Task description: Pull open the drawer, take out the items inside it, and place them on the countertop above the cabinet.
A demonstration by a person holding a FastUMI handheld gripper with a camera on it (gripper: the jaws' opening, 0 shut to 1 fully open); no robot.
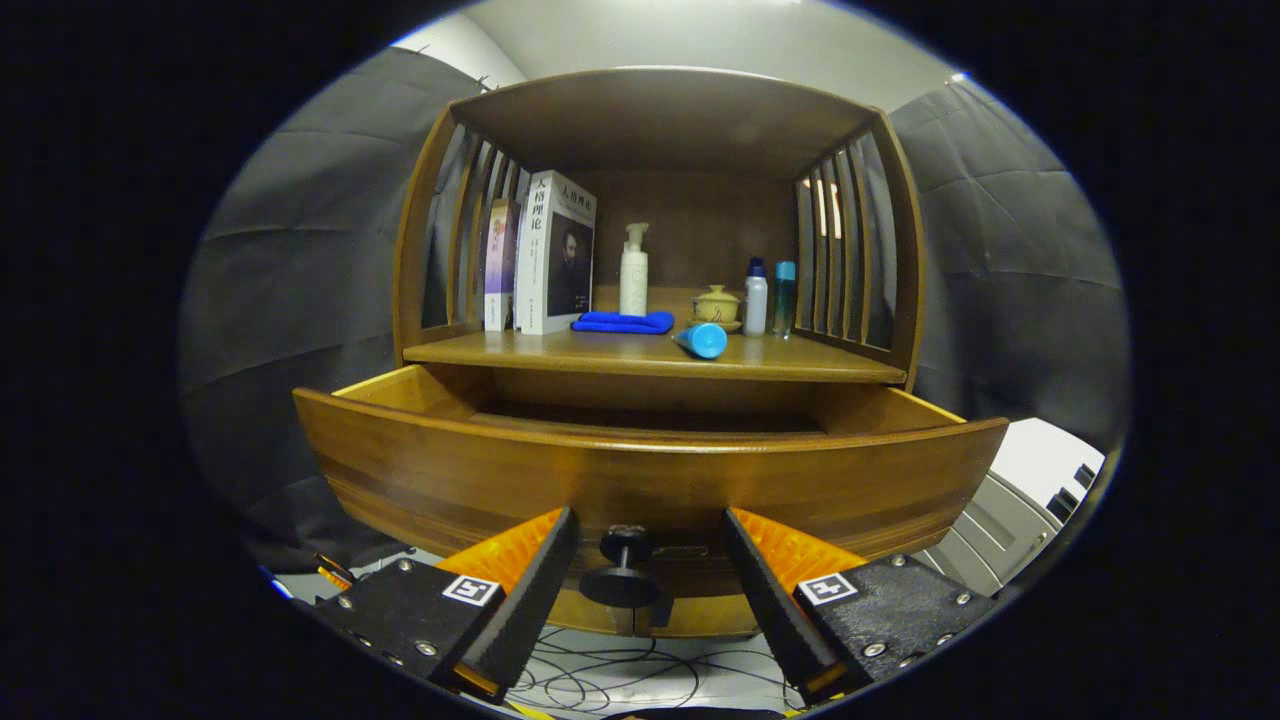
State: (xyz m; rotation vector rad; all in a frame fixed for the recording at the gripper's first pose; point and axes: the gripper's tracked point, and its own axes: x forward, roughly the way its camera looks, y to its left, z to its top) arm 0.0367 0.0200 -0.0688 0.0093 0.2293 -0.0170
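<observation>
The wooden cabinet's drawer [650, 470] stands pulled out toward me, and its curved front panel hides most of the inside, so I cannot tell what lies in it. Its dark round knob [620, 572] sits between the fingers of my gripper [648, 530], closer to the left finger [540, 580]. The gripper is open and neither finger presses on the knob. On the countertop [800, 362] above the drawer lie a folded blue cloth [622, 322] and a light blue tube [702, 340] on its side.
Further back on the countertop stand books [550, 265] at the left, a white pump bottle [633, 272], a small lidded cup [716, 305] and two small bottles [768, 298]. Slatted side walls and a roof enclose this shelf. Cables [600, 680] lie on the floor below.
</observation>
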